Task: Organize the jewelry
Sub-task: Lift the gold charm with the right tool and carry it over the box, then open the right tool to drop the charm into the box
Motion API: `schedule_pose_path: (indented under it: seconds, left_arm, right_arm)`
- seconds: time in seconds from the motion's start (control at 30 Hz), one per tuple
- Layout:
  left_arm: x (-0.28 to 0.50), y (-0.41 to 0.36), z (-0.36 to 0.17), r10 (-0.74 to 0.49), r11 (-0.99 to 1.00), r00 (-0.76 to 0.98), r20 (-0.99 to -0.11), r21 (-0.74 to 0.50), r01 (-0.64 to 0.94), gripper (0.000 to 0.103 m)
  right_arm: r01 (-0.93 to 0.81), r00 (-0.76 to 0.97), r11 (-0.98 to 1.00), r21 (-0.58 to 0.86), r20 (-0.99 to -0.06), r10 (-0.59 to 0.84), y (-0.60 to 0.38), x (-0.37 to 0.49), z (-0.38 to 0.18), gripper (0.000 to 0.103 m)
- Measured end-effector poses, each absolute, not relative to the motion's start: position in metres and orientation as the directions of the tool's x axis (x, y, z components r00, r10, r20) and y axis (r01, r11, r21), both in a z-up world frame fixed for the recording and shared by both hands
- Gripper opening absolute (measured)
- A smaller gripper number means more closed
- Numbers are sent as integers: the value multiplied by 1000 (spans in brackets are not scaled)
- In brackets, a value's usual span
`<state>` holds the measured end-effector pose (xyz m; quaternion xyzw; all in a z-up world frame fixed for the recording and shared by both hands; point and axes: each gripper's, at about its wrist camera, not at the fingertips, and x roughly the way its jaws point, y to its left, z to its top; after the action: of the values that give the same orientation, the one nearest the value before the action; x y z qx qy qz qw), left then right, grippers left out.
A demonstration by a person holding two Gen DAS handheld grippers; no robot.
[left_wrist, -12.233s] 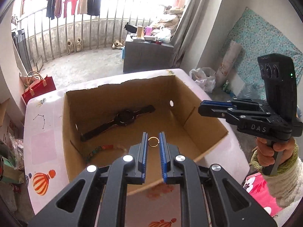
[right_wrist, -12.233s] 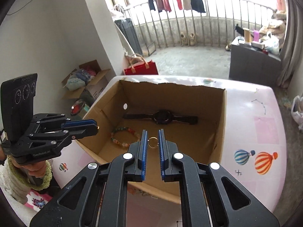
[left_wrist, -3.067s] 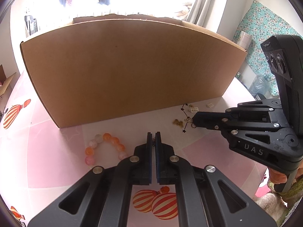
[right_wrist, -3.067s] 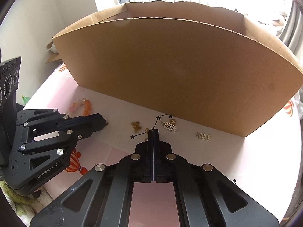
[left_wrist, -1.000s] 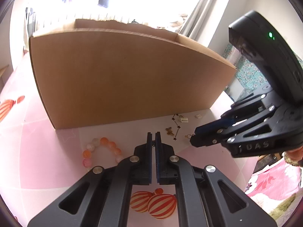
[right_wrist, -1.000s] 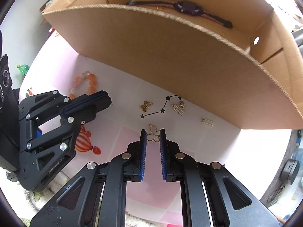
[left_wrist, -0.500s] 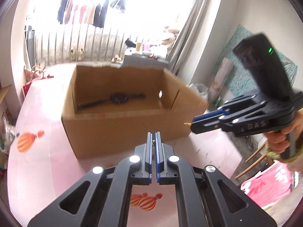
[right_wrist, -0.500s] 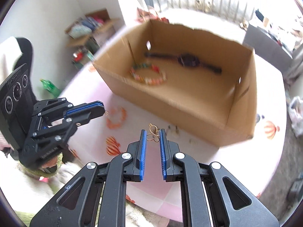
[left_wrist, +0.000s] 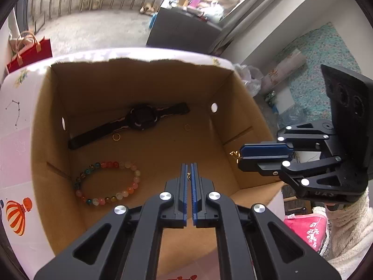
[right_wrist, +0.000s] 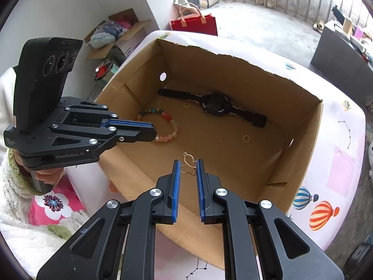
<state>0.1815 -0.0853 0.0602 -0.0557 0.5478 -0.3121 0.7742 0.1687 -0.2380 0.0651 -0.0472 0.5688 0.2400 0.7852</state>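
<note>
Both grippers point steeply down over the open cardboard box (left_wrist: pixel 235 126), which stands on a white and pink table cover (right_wrist: pixel 340 163) printed with hot-air balloons. The left gripper (left_wrist: pixel 189 175) is pressed nearly together, and a very small gold piece (left_wrist: pixel 188 175) is pinched between its blue pads; what kind of jewelry it is I cannot tell. In the right wrist view this gripper comes in from the left side, held by a hand (right_wrist: pixel 47 175) in a fluffy white sleeve with a green cuff, and its body carries the writing "GenRobot.AI".

The right gripper (right_wrist: pixel 188 166) is clamped on a gold wire butterfly charm (right_wrist: pixel 188 163), whose wings sit between the two blue pads while its small loop sticks out in front. In the left wrist view it enters from the right, with its tips above the right wall of the box; the letters on its body are partly hidden and not readable.

On the box floor lie a black wristwatch (left_wrist: pixel 142 117), a multicolour bead bracelet (left_wrist: pixel 107 182) and two gold rings (left_wrist: pixel 116 137), one just beside the watch strap and the other (left_wrist: pixel 187 127) a little apart.
</note>
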Motion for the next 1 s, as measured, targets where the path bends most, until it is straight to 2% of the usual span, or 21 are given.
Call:
schedule_pose_path:
  seconds: [0.3,0.37,0.43,0.5,0.6,0.77,0.9,0.97,1.0]
  left_arm:
    - [221,-111,30,-415,868,139,-899,-346,355,4]
    - [223,-114,27,-401,875,140,-906,-333,351,8]
    - [224,-116,27,-404,873,142,-904,-334,355,20]
    - [223,-115,30,-387,884,171,-906,-311,349,26]
    - [222,-114,33,-385,888,210,-899,-299,349,32]
    - [209,-105,56,-388,892,297,-873,-274,361,36]
    - [180,-93,81,-415,886,381,-826,-271,377,40]
    - [156,-83,96,-437,881,438,-786,-275,384,46]
    - [143,-78,102,-444,880,463,-767,-276,388,53]
  right_arm:
    - [-428,171,886,178,-947,273,-240,195,31,15]
    - [-424,176,888,180,-945,276,-241,194,34,17]
    - [-428,191,886,179,-940,282,-244,195,37,24]
    - [-430,216,888,165,-936,278,-246,193,44,24]
    - [-419,247,891,174,-923,296,-251,190,55,27]
    - [-389,328,900,195,-884,334,-267,176,85,30]
    - [-375,420,901,218,-827,375,-281,152,113,42]
    - [-366,472,902,229,-790,392,-288,134,127,46]
    - [-363,489,898,248,-770,410,-291,125,132,50]
